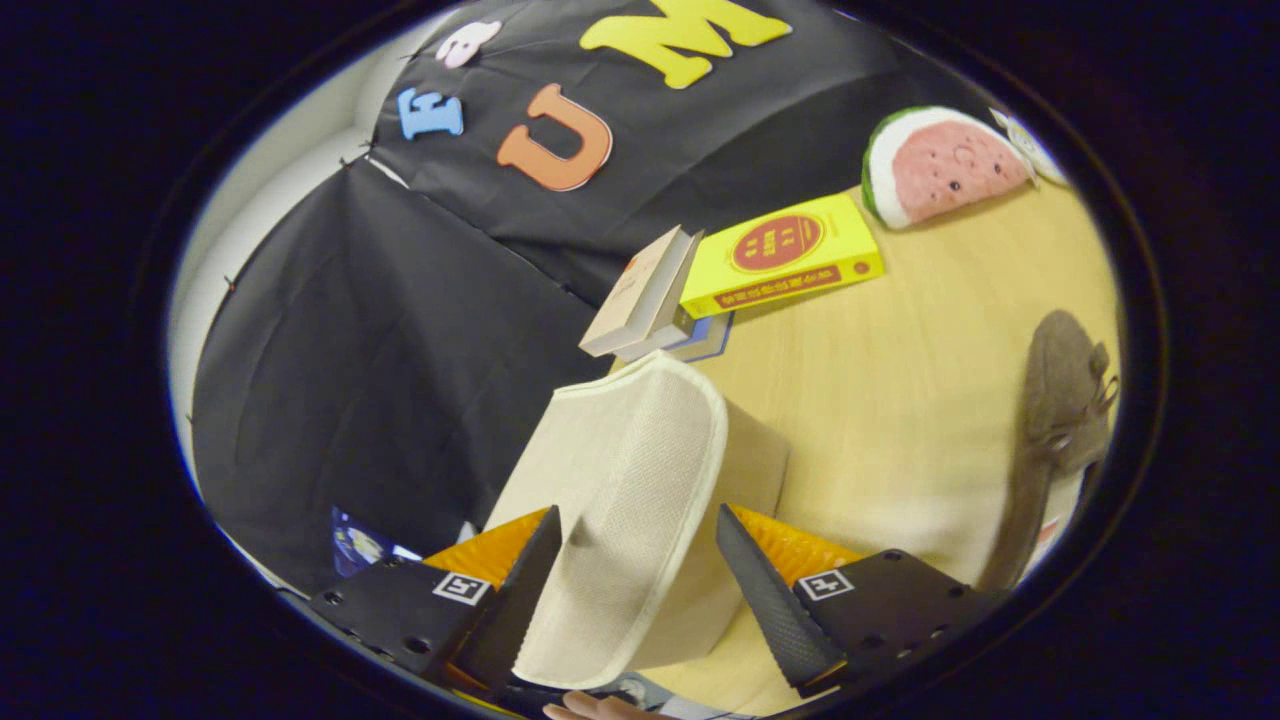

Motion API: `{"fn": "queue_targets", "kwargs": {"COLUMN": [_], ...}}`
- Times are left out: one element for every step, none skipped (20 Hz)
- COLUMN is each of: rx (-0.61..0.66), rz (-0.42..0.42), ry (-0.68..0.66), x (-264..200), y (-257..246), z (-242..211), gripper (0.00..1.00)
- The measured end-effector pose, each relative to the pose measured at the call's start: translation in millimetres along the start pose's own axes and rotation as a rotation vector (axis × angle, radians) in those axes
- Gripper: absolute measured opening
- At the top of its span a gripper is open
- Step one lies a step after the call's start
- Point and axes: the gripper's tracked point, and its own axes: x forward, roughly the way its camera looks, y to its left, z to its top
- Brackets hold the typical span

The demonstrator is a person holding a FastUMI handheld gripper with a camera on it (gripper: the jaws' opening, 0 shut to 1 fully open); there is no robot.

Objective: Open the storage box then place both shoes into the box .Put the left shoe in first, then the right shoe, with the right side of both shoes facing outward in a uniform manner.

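Note:
The beige fabric storage box (752, 470) stands on the wooden table (900, 400). Its lid (620, 500) is raised and tilted, and its broad face fills the gap between my fingers. My gripper (630, 545) is open, the fingers spread wide. The left fingertip (535, 575) lies against the lid's face; the right fingertip (755, 585) sits just beside the lid's white piped edge. A grey-brown suede shoe (1060, 400) lies on the table to the right of the box, beyond the right finger. The inside of the box is hidden by the lid.
Beyond the box lie a yellow book (790, 255) and a beige book (645, 295) leaning on a bluish one. A watermelon-slice plush (940, 165) sits further back. Black cloth wall stands behind and to the left. A hand (600, 708) shows beneath the fingers.

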Motion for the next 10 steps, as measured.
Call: {"fn": "queue_targets", "kwargs": {"rx": [0.024,0.048,0.069,0.089,0.11,0.114,0.101,0.088,0.075,0.063], "rz": [0.026,0.025,0.021,0.04,0.049,0.04,0.028,0.019,0.014,0.003], "ry": [-0.001,-0.003,0.006,0.012,0.019,0.018,0.027,0.037,0.048,0.046], "x": [0.5,-2.0,4.0,5.3,4.9,2.8,2.1,1.4,-1.1,-4.1], "y": [0.2,-3.6,-7.3,-5.1,-1.1,-2.0,-4.1,-2.4,-0.6,-0.7], "z": [1.2,2.5,0.7,-0.6,0.1,1.7,0.1,-0.4,-1.8,-1.1], "gripper": [0.95,0.95,0.92,0.92,0.87,0.82,0.78,0.73,0.68,0.65]}}
